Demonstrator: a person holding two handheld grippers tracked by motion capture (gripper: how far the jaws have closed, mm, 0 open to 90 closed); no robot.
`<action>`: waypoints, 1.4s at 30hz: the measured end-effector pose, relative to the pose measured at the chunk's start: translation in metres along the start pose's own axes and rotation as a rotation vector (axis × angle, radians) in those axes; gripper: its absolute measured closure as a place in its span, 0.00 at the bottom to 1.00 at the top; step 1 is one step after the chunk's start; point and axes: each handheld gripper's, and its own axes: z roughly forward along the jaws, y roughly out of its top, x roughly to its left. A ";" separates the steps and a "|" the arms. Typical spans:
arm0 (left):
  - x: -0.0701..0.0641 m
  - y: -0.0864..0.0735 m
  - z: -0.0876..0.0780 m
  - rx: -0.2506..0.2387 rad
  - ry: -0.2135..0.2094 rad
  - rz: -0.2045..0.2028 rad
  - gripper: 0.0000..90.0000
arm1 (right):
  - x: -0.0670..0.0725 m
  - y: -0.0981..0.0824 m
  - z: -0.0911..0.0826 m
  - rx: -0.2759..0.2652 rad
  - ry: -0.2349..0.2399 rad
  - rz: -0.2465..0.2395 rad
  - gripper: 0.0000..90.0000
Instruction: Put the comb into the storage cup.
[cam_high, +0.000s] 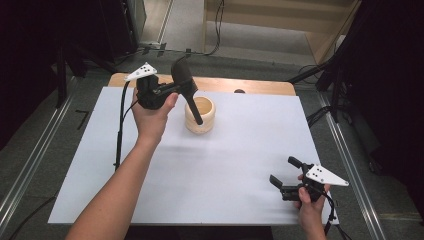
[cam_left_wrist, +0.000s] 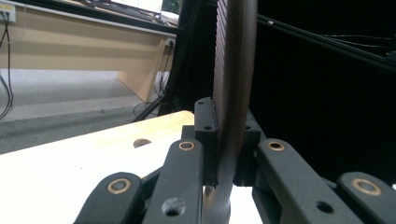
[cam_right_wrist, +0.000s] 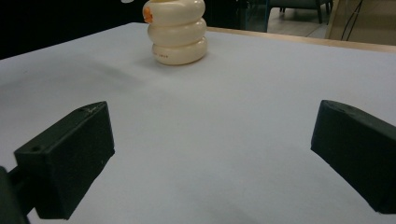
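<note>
Nearest me, my right gripper (cam_high: 283, 179) rests wide open; my left gripper (cam_high: 172, 89) clamps a black ridged spatula (cam_high: 186, 85) over the unreadably labelled, cream ringed holder (cam_high: 200, 115).

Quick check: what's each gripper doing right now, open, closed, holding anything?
Left gripper: closed on the black spatula, its handle end over the cream holder.
Right gripper: open, nothing between its fingers.

A black ladle (cam_high: 185, 85) is showing fine ribbing on its dark brown edge up close. The ringed holder (cam_high: 200, 115) is looking cream, with a small orange mark near its rim. The table (cam_high: 225, 165) is showing white, edged in pale wood.
</note>
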 end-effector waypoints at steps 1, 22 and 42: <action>0.000 0.001 0.001 0.001 0.003 0.002 0.94 | 0.000 0.000 0.000 0.000 -0.001 -0.001 0.00; 0.012 0.009 0.020 -0.008 0.010 -0.008 0.94 | 0.000 -0.001 0.001 -0.007 0.005 -0.006 0.00; 0.024 0.019 0.031 -0.018 0.057 0.006 0.94 | 0.000 0.000 0.002 0.001 0.004 -0.008 0.00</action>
